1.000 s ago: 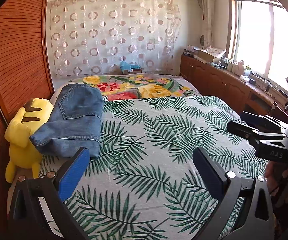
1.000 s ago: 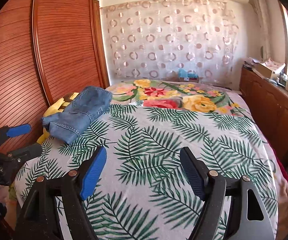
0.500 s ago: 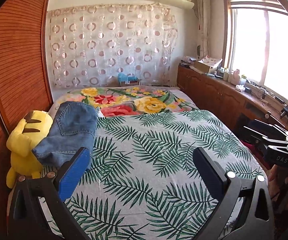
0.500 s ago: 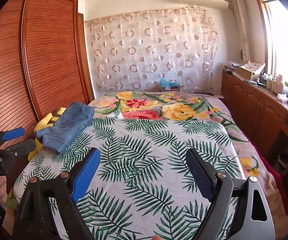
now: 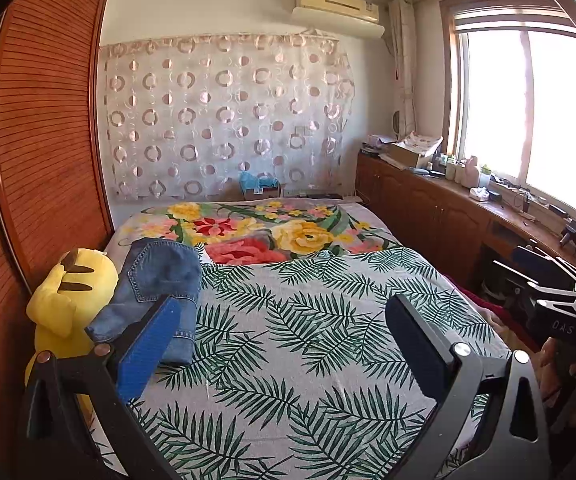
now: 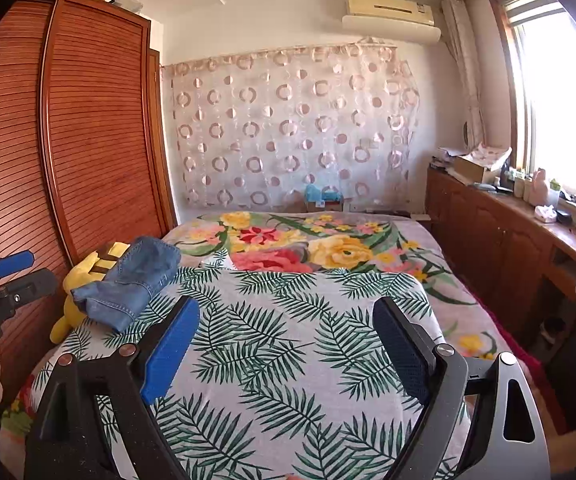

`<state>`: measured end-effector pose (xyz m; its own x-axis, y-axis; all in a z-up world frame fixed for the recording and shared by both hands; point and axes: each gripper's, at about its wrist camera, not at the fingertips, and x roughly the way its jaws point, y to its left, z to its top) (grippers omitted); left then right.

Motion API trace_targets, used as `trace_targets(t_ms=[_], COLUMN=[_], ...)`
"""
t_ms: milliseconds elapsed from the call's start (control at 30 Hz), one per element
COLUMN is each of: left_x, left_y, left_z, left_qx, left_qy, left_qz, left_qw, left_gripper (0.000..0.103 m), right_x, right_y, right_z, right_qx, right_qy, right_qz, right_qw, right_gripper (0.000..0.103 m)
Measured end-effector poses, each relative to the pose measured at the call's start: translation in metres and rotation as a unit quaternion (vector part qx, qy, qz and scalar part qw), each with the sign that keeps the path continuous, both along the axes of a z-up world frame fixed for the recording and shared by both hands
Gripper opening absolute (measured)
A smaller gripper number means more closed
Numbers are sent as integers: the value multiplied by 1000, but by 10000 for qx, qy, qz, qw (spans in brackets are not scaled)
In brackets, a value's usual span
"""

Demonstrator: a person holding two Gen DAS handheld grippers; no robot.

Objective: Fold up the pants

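Observation:
A folded pair of blue jeans (image 5: 156,288) lies at the left edge of the bed (image 5: 308,340), partly resting on a yellow plush toy (image 5: 68,292). The right wrist view shows the same jeans (image 6: 136,280) at the bed's left side. My left gripper (image 5: 284,320) hangs open over the leaf-print cover, nothing between its fingers, with the jeans just beyond its left fingertip. My right gripper (image 6: 284,320) is wide open over the bed's near end, also empty. Each gripper appears at the edge of the other's view, held by a hand.
A slatted wooden wardrobe (image 5: 40,160) stands along the left side. A wooden cabinet run (image 5: 448,216) with boxes and bottles lines the right wall under the window. A floral blanket (image 5: 268,228) covers the bed's far end, with a circle-pattern curtain behind.
Both grippers have pulled back and risen from the bed, so more of the room and ceiling shows. The right gripper's jaws have spread a little wider. The jeans have stayed put.

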<state>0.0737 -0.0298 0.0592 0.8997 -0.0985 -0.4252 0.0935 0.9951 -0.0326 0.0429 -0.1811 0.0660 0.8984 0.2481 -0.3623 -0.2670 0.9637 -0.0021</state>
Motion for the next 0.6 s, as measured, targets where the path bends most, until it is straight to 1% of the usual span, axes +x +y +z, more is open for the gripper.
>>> trace_targets(t_ms=[233,600], left_x=[0,-2], left_y=[0,-1], left_z=[0,-4], left_qx=[4,-16], left_qy=[-9,40], left_qz=[13,22], left_qw=[10000,10000], left_gripper=[103,103], right_x=[5,6], right_y=[1,0], right_z=[-7,-7], right_qx=[30,32], right_qy=[-8,11], right_qz=[-6,30], right_qw=[10000,10000], right_gripper=[91,91])
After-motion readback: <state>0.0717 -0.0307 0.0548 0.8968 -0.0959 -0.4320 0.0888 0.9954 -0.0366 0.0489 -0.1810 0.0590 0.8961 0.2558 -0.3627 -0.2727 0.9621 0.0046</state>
